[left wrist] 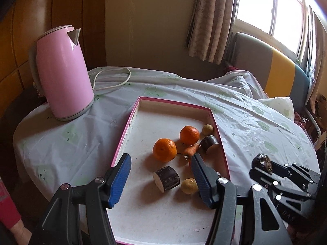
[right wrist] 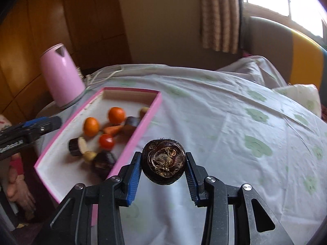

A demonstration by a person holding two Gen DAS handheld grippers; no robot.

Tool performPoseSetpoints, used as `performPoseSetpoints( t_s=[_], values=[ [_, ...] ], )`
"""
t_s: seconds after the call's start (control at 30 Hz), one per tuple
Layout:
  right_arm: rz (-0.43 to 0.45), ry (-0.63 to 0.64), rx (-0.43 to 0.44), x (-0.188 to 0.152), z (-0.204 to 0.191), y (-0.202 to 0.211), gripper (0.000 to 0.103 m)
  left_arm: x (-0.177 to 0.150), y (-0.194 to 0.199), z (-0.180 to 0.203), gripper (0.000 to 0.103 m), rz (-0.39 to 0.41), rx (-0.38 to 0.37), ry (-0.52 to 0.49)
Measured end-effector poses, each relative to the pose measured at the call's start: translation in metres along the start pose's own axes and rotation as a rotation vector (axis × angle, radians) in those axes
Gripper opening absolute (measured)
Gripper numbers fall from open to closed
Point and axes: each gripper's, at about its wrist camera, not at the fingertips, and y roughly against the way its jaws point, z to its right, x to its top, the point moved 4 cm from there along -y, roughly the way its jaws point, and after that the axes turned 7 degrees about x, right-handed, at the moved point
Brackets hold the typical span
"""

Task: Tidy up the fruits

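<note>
R gripper (right wrist: pixel 163 164) clamped on dark brown hairy bulb (right wrist: pixel 164 162), blue pads pressing both sides, held in air above tablecloth (right wrist: pixel 224 122), just right of box's pink rim. Same bulb also visible in L view at right edge (left wrist: pixel 263 162), gripped in R tool, clear of box.

L gripper (left wrist: pixel 161 178) wide open, nothing between pads, hovering over near part of box (left wrist: pixel 122 140). Seen from R view at left edge (right wrist: pixel 38 125), above box's left side.

Box: shallow, pink-edged, white floor, lying on table w/ floral cloth. Contents bunched toward right half:
- 2 oranges (left wrist: pixel 164 150) and (left wrist: pixel 189 135), side by side, near but apart
- carrot (left wrist: pixel 191 149) between oranges and right wall, touching front orange or nearly so
- dark cut chunk (left wrist: pixel 209 144) w/ pale face, against right wall
- another dark chunk (left wrist: pixel 166 178) w/ pale cut end, nearer front
- small tan round fruit (left wrist: pixel 207 129) at far right wall
- another tan one (left wrist: pixel 189 185) beside front chunk, partly behind L pad
- tomato (right wrist: pixel 106 141), red, mid-box; mostly hidden by L finger in L view
- dark brown lump (right wrist: pixel 104 160) near front right wall; R view blurry, can't tell what exactly

Pink kettle (left wrist: pixel 63 73) upright on cloth, far left of box, white cord (left wrist: pixel 114 81) looped behind. Red sleeve (left wrist: pixel 8 210) bottom left. Curtain (left wrist: pixel 212 20) and window behind.
</note>
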Motion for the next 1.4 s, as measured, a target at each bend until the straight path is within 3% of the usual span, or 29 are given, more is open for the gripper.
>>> performPoseSetpoints(
  t_s=[0.1, 0.2, 0.4, 0.53, 0.7, 0.8, 0.93, 1.4],
  values=[
    [-0.035, 0.058, 0.064, 0.002, -0.033, -0.013, 0.041, -0.002, 0.002, -0.008, 0.062, 0.0, 0.013, 0.016],
    [-0.071, 0.104, 0.074, 0.0, -0.054, -0.028, 0.041, -0.004, 0.003, -0.014, 0.062, -0.003, 0.024, 0.028],
    [-0.117, 0.107, 0.081, -0.005, -0.063, -0.044, 0.043, -0.007, 0.004, -0.021, 0.062, -0.006, 0.031, 0.045],
    [-0.078, 0.079, 0.085, -0.002, -0.064, -0.037, 0.065, -0.008, 0.005, -0.022, 0.062, -0.004, 0.035, 0.047],
    [-0.02, 0.059, 0.01, 0.002, -0.064, -0.025, 0.065, -0.009, 0.009, -0.021, 0.062, 0.01, 0.039, 0.043],
    [0.011, 0.025, -0.044, 0.001, -0.059, -0.019, 0.073, -0.01, 0.011, -0.019, 0.062, 0.012, 0.039, 0.036],
    [0.02, -0.015, -0.092, -0.001, -0.052, -0.013, 0.075, -0.011, 0.016, -0.014, 0.065, 0.025, 0.034, 0.024],
    [0.057, -0.053, -0.159, -0.003, -0.044, 0.003, 0.083, -0.013, 0.026, -0.006, 0.073, 0.058, 0.056, 0.008]
  ],
)
